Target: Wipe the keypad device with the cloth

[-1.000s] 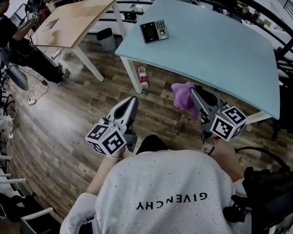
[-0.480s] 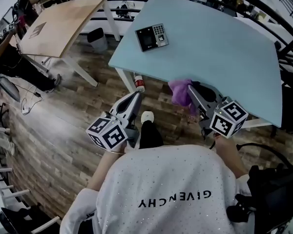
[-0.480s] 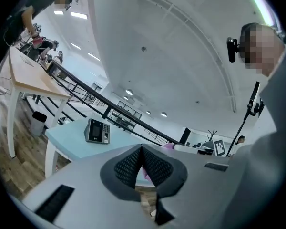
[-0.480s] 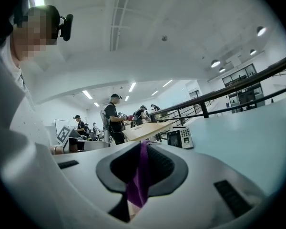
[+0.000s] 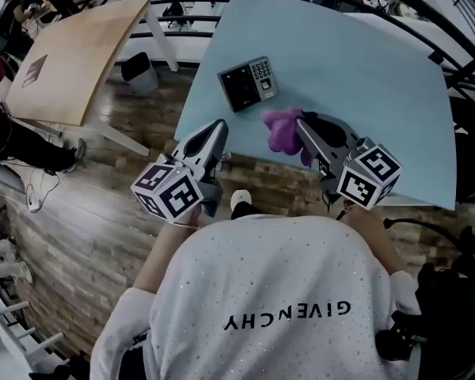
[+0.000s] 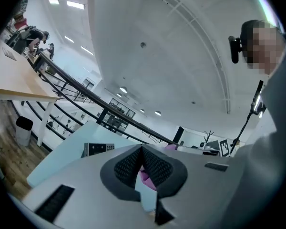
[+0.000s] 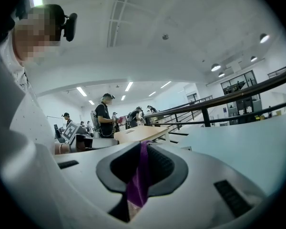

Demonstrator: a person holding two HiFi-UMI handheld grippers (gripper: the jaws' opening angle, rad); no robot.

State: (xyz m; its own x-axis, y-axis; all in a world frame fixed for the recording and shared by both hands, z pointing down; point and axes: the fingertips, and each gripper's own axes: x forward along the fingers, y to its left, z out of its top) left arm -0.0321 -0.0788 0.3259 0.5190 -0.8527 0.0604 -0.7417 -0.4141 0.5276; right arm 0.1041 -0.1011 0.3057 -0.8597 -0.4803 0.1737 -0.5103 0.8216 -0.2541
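The wiping has not begun yet; this looks like the approach. The right gripper hangs over the near part of the pale blue desk, its fingers clamped on a purple cloth that bunches out past the tips. The keypad device lies flat on the desk, a little farther off and to the left of the cloth, near it but apart from it. The left gripper sits over the desk's near left corner with its fingers brought together on nothing. To my eye the next move calls for carrying the cloth far and left, down onto the device's face, then stroking across it. The device sits close to the desk's left edge, with only floor beyond, so a stroke pushed leftward could slide it toward the drop. Wiping rightward, or steadying it with the left gripper, seems safer. To the right and far side the desk is broad and bare, giving plenty of room to sweep.
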